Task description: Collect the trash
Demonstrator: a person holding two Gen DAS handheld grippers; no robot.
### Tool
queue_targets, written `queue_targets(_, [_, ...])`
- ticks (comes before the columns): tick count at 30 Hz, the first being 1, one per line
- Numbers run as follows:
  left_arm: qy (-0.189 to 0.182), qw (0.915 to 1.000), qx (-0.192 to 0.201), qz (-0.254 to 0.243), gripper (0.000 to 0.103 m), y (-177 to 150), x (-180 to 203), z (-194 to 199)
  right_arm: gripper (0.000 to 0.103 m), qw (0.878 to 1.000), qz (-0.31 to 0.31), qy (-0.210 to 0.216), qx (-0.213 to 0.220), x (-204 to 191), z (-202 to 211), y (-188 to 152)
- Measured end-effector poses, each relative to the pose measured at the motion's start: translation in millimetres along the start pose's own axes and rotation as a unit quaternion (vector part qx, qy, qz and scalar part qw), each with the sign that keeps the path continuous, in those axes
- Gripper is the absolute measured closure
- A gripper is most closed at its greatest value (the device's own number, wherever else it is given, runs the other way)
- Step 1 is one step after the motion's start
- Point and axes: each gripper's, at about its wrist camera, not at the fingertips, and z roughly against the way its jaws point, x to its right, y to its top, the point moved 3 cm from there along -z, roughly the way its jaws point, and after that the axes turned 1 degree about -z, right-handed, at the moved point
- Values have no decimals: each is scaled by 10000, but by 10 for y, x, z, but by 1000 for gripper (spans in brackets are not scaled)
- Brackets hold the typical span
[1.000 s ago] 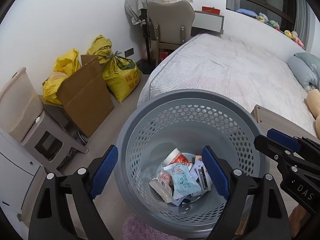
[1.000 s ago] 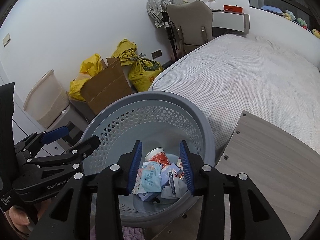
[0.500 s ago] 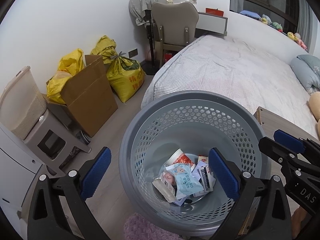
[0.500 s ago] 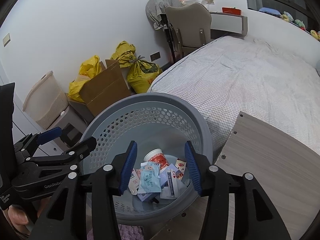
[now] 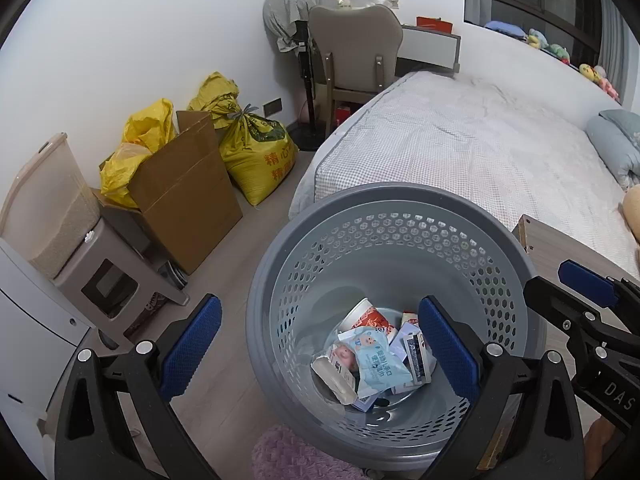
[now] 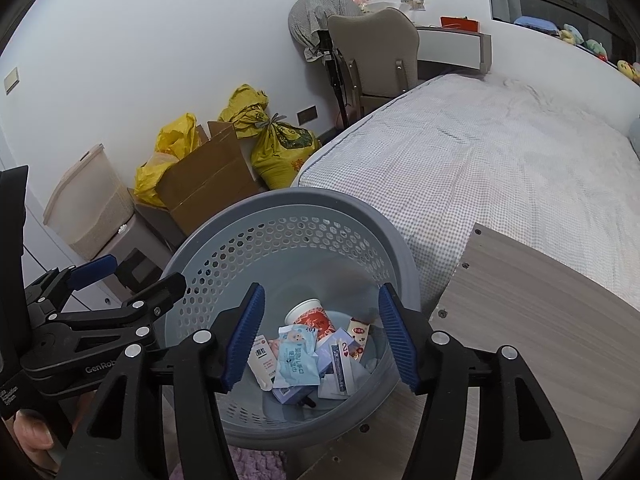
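Observation:
A grey perforated waste basket [image 5: 352, 208] stands on the floor by the bed; it also shows in the right wrist view [image 6: 304, 200]. Trash lies at its bottom: a paper cup [image 5: 362, 314], a light blue wipes packet [image 5: 378, 360] and several small wrappers and boxes [image 6: 340, 360]. My left gripper [image 5: 320, 344] is open and empty above the basket's left rim. My right gripper [image 6: 322, 336] is open and empty above the basket's middle. Each gripper shows at the edge of the other's view.
A bed [image 5: 460, 140] lies to the right, with a wooden bedside surface [image 6: 540, 320] near the basket. A cardboard box [image 5: 180, 188], yellow bags [image 5: 256, 148] and a beige stool with a bin [image 5: 52, 216] stand along the left wall. A chair [image 5: 352, 52] stands at the back.
Both grippers have risen and pulled back from the basket, which looks smaller now. The right jaws have opened wider. The trash in the basket has not moved.

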Motion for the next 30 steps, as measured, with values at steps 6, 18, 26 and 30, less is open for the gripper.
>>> queue_targets(6, [15,10000,-1,3,6,6,-5,5,45,10000,-10,-2,-2,32,2,7])
queue_targets(18, [87,9999,-54,61,6,8,-28,20,45,10000,-8,-7,-1,41,8,8])
queue_targets(26, [117,9999,-48,62,6,9,-26,12,45,10000,-13,-10,8,44,11,8])
queue_targets(30, [131,9999,-4,102,6,13,-47,34,45,10000,2,-27,15,52,16,7])
